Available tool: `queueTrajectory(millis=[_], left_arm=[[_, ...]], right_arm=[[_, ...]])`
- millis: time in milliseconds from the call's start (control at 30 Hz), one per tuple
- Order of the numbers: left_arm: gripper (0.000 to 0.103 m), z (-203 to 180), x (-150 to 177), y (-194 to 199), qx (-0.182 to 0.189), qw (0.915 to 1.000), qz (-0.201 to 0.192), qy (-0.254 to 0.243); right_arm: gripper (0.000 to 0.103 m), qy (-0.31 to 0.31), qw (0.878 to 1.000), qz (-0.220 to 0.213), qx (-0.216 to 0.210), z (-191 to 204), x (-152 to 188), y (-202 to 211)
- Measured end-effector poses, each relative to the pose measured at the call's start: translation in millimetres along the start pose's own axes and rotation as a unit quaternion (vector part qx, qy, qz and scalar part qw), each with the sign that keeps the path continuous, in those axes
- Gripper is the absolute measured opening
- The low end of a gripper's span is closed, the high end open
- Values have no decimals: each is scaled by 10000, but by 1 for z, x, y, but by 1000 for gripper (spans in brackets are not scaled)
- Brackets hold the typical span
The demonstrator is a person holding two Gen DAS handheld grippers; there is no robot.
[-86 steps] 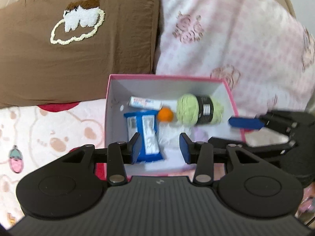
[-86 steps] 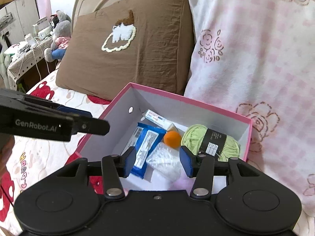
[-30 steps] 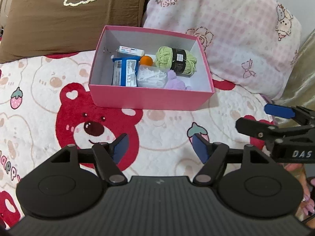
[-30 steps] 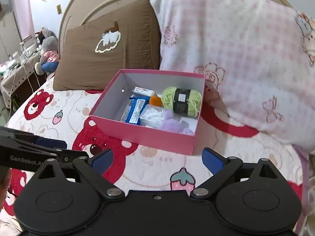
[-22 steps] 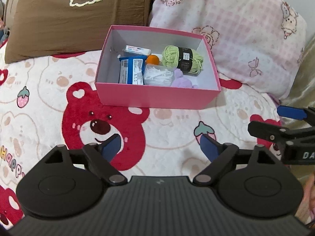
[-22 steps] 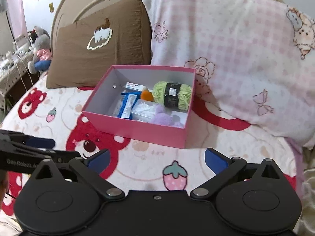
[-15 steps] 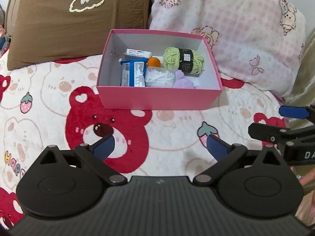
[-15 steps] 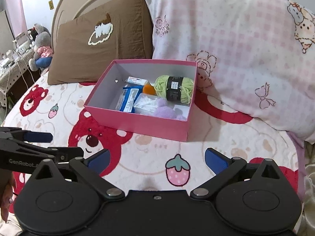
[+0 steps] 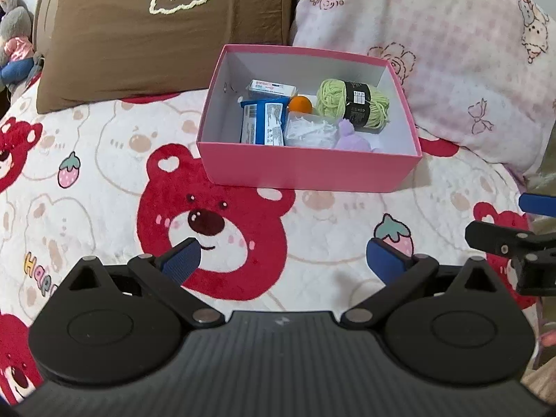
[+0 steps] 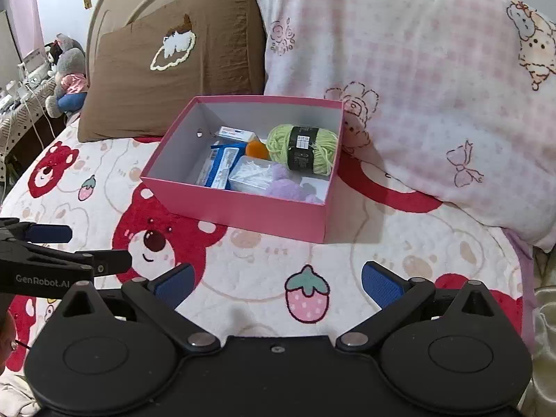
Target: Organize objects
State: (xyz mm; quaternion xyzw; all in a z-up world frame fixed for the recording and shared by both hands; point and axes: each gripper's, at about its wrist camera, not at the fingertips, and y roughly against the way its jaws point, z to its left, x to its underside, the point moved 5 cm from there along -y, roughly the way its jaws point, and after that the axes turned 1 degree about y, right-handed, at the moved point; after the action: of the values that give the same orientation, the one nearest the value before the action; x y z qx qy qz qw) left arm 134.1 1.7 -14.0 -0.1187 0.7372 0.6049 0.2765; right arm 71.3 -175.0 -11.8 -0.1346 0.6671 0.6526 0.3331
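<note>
My pink box [image 9: 305, 170] holds green yarn [image 9: 326, 99]; the bedspread [image 9: 104, 173] shows red bears and strawberries.

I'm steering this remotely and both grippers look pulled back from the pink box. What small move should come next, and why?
Probably none toward the pink box: hold both back. The yarn, blue packet, orange ball and purple toy lie inside it, nothing loose shows on the blanket, and the left gripper, jaws just opened, and right gripper are empty.

A pink box [image 9: 309, 170] sat on the bear-print bed [image 9: 104, 160], near the pillows at its head edge, holding green yarn [image 9: 352, 102], an orange ball [image 9: 300, 104] and a blue packet [image 9: 262, 127]. The left hand-held gripper [image 9: 283, 260], jaws just opened wide and empty, hovered nearer the foot.
</note>
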Motion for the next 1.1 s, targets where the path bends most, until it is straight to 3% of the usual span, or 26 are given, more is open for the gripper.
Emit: queueTrajectory(millis=[467,867,1100], left_arm=[[103,-3,6,-10,-234,9993,265,-85],[103,-3,3,1,-651,9977,132,-116],[103,-8,5,-1,-670,9974,194,-173]], right_arm=[[103,63,9999,98,85,-2,3,-3],[103,69,9998,105,129,1,2,-1],[103,85,9998,173,35,4,4,0]])
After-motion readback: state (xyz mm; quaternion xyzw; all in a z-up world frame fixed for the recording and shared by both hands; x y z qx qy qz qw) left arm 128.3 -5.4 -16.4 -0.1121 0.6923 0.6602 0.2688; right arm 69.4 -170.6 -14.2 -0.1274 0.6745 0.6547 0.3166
